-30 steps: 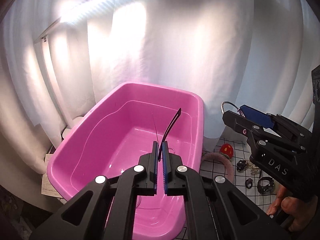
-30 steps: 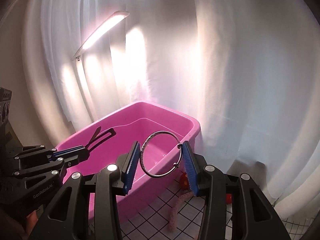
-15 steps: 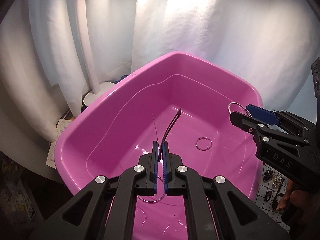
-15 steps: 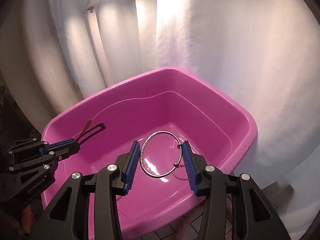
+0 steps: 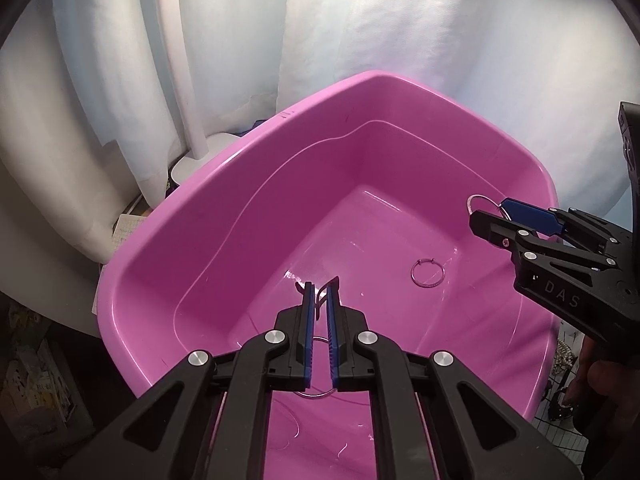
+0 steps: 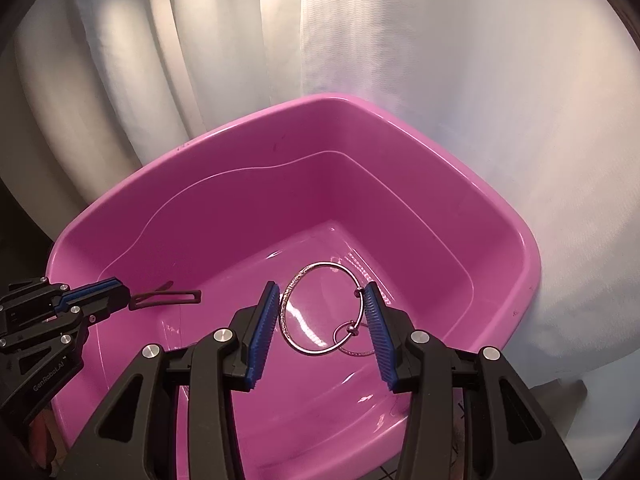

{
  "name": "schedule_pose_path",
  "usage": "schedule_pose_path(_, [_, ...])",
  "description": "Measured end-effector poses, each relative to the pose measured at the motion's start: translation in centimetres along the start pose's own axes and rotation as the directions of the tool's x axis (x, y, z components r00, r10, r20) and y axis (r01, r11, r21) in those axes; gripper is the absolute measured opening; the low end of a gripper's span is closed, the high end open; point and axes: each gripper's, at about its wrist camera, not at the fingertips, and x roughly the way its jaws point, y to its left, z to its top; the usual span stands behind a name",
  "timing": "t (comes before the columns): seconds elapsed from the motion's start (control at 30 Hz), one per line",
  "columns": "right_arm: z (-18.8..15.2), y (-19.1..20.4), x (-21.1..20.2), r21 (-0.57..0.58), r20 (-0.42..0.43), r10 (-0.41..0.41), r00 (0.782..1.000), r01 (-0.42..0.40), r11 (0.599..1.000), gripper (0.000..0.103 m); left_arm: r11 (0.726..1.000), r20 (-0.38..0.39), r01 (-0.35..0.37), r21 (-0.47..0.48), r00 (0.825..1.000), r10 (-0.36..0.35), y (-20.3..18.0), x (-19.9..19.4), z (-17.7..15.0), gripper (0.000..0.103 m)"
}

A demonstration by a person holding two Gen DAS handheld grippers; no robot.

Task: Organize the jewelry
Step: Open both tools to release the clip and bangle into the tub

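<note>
A pink plastic tub point(image 5: 224, 176) fills both views. Over its floor, my left gripper point(image 5: 319, 292) has its jaws opening, with a small gap between the pads. A thin dark strap point(image 5: 327, 283) sits loose at the tips. In the right wrist view that strap point(image 6: 168, 298) sticks out sideways from the left gripper point(image 6: 122, 296). My right gripper point(image 6: 321, 288) is shut on a silver bangle point(image 6: 316, 353) above the tub point(image 6: 360, 104). A smaller ring point(image 6: 360, 353) lies on the tub floor beneath it. The left wrist view shows the right gripper point(image 5: 486, 216) at the tub's right side.
White curtains hang behind the tub. A white lamp base point(image 5: 192, 160) stands at the back left, with paper point(image 5: 128, 232) beside it. Two thin rings point(image 5: 427, 279) point(image 5: 316, 394) lie on the tub floor. More jewelry point(image 5: 564, 360) lies on a gridded mat at the right.
Both grippers have come down over the tub and tilted downward. The left jaws have parted, and the strap has sunk from standing tall to lying low at the tips.
</note>
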Motion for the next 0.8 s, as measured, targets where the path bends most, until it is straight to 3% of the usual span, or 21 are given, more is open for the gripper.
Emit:
schedule_pose_path(0.1, [0.2, 0.0, 0.1, 0.007, -0.002, -0.009, 1.0, 0.009, 1.0, 0.048, 0.999, 0.016, -0.031, -0.007, 0.999, 0.031, 0.2, -0.4, 0.0, 0.067])
schedule_pose_path(0.13, [0.2, -0.1, 0.1, 0.009, 0.002, -0.014, 1.0, 0.014, 1.0, 0.057, 0.999, 0.033, -0.042, -0.011, 0.999, 0.043, 0.3, -0.7, 0.0, 0.073])
schedule_pose_path(0.27, [0.4, -0.1, -0.2, 0.023, 0.018, -0.018, 1.0, 0.017, 1.0, 0.059, 0.999, 0.039, -0.051, -0.014, 0.998, 0.052, 0.5, -1.3, 0.0, 0.077])
schedule_pose_path(0.43, [0.2, -0.3, -0.7, 0.037, 0.03, -0.023, 0.999, 0.022, 0.999, 0.059, 0.997, 0.02, -0.065, -0.043, 0.998, 0.065, 1.2, -1.7, -0.2, 0.091])
schedule_pose_path(0.8, [-0.4, -0.1, -1.6, 0.058, 0.048, -0.035, 0.998, 0.032, 0.998, 0.059, 0.997, 0.023, -0.073, -0.033, 0.997, 0.074, 1.6, -2.8, -0.5, 0.094])
